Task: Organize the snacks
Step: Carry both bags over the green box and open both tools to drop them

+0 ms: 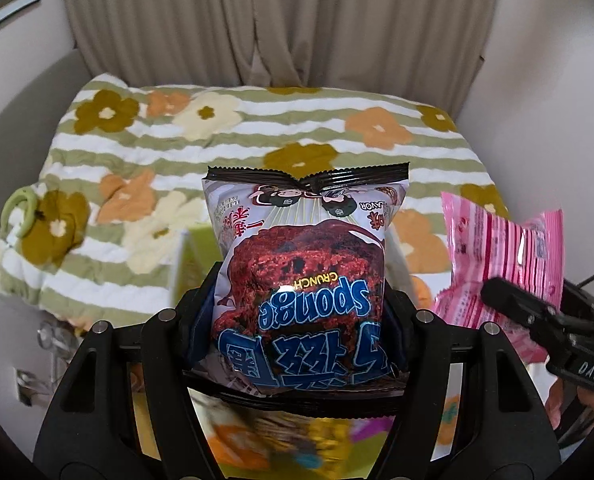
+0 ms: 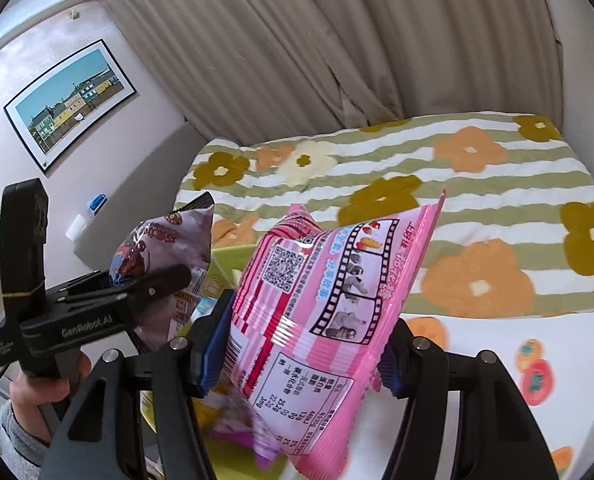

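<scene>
My left gripper (image 1: pixel 299 312) is shut on a chocolate "Sponge Crunch" snack bag (image 1: pixel 305 264), held upright above a yellow-green box (image 1: pixel 195 248). The bag also shows in the right wrist view (image 2: pixel 165 248), with the left gripper (image 2: pixel 153 284) clamped on it. My right gripper (image 2: pixel 301 344) is shut on a pink striped snack bag (image 2: pixel 329 304), held up and tilted. That pink bag shows at the right of the left wrist view (image 1: pixel 501 264), with the right gripper (image 1: pixel 509 296) on it.
A bed with a green-striped flower blanket (image 1: pixel 257 136) fills the space ahead, with beige curtains (image 1: pixel 281 20) behind. More blurred snack packs (image 1: pixel 281 440) lie in the box below. A white cloth with orange fruit print (image 2: pixel 537 380) lies at the right.
</scene>
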`<state>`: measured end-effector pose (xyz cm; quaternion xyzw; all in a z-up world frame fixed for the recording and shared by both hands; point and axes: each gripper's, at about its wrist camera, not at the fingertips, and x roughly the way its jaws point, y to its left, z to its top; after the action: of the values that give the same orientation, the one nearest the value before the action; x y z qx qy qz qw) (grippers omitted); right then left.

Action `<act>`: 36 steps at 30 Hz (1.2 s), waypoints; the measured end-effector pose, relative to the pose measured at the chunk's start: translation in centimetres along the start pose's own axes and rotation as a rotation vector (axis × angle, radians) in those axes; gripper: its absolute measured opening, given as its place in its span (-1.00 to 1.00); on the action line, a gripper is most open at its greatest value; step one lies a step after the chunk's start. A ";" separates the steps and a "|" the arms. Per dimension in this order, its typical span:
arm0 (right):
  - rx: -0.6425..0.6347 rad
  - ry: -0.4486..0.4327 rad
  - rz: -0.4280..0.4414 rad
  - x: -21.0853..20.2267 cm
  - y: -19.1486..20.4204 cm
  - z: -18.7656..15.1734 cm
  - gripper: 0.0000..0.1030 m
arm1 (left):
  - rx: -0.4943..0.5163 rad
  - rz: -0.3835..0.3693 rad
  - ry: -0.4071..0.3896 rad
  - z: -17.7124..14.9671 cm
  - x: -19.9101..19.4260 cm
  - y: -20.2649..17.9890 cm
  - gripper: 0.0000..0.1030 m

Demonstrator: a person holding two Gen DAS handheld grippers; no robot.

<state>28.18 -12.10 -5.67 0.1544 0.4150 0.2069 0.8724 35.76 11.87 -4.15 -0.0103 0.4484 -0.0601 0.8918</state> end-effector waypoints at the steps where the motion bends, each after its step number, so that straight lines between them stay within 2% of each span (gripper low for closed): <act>1: 0.003 0.000 -0.001 0.7 0.7 0.0 0.12 | 0.003 -0.002 0.004 0.4 0.3 1.0 0.25; 9: 0.052 0.014 -0.032 4.0 2.4 0.1 0.12 | 0.038 -0.025 0.079 2.2 4.6 5.1 0.25; 13: 0.066 0.026 -0.054 5.1 2.4 0.2 0.12 | 0.027 -0.008 0.093 2.8 6.4 7.0 0.25; 17: 0.084 0.041 -0.068 6.2 2.3 0.2 0.12 | 0.040 -0.045 0.149 2.6 8.0 7.5 0.27; 19: 0.089 0.052 -0.069 6.6 2.2 0.3 0.12 | 0.061 -0.043 0.176 2.4 8.7 7.2 0.42; 21: 0.092 0.062 -0.071 7.0 2.2 0.4 0.12 | 0.065 -0.045 0.188 2.0 9.1 7.2 0.78; 23: 0.091 0.068 -0.073 7.3 2.3 0.5 0.12 | 0.056 -0.050 0.183 1.6 9.0 7.3 0.84; 28: 0.087 0.083 -0.080 7.8 2.4 0.7 0.12 | 0.009 -0.074 0.186 0.8 8.3 8.5 0.84; 36: 0.073 0.053 -0.127 8.5 3.4 1.4 0.12 | -0.001 -0.079 0.142 -0.5 6.1 9.2 0.84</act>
<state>33.34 -5.15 -8.90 0.1537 0.4544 0.1398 0.8663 39.82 20.30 -9.97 -0.0240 0.5098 -0.0957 0.8546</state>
